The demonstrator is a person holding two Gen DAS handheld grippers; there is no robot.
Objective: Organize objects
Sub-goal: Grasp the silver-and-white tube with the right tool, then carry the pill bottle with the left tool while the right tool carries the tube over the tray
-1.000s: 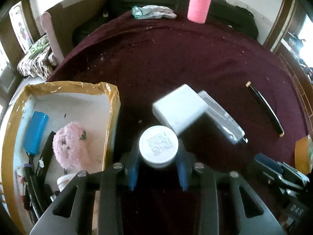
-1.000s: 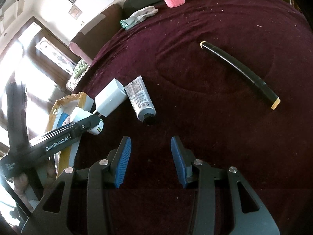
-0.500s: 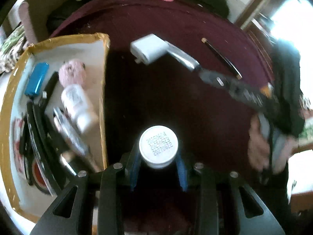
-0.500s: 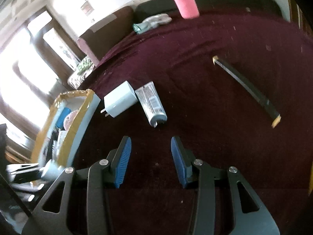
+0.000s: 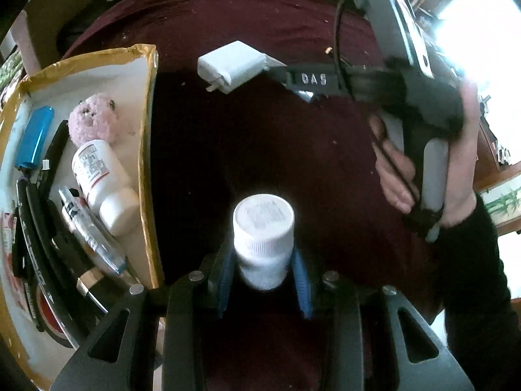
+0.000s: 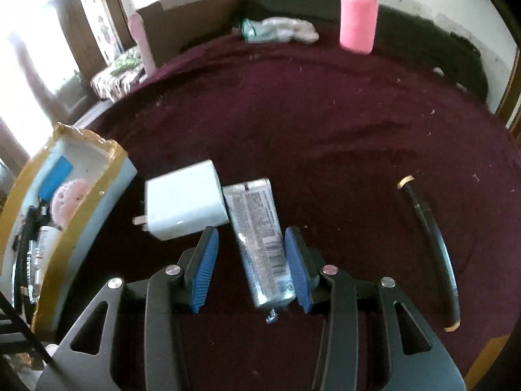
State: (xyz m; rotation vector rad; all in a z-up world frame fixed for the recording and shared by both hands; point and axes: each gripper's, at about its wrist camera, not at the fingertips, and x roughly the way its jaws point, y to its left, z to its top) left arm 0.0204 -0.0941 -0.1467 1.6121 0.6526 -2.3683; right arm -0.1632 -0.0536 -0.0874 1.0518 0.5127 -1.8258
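My left gripper (image 5: 263, 270) is shut on a white pill bottle (image 5: 263, 228), held above the maroon cloth just right of the gold-rimmed box (image 5: 148, 150). My right gripper (image 6: 250, 257) is open, its blue fingers on either side of a silver tube (image 6: 260, 238) that lies on the cloth. A white charger (image 6: 184, 203) lies against the tube's left side; it also shows in the left wrist view (image 5: 232, 65). The right gripper's body (image 5: 325, 79) hides the tube in the left wrist view.
The box holds a second white bottle (image 5: 104, 179), a pink plush (image 5: 92, 120), a blue lighter (image 5: 34, 137) and several dark pens. A black pen (image 6: 429, 251) lies right of the tube. A pink bottle (image 6: 358, 19) and a crumpled glove (image 6: 280, 31) stand at the far edge.
The left gripper has pulled back toward the near edge with the bottle, beside the box. The right gripper has moved forward until its open fingers straddle the silver tube.
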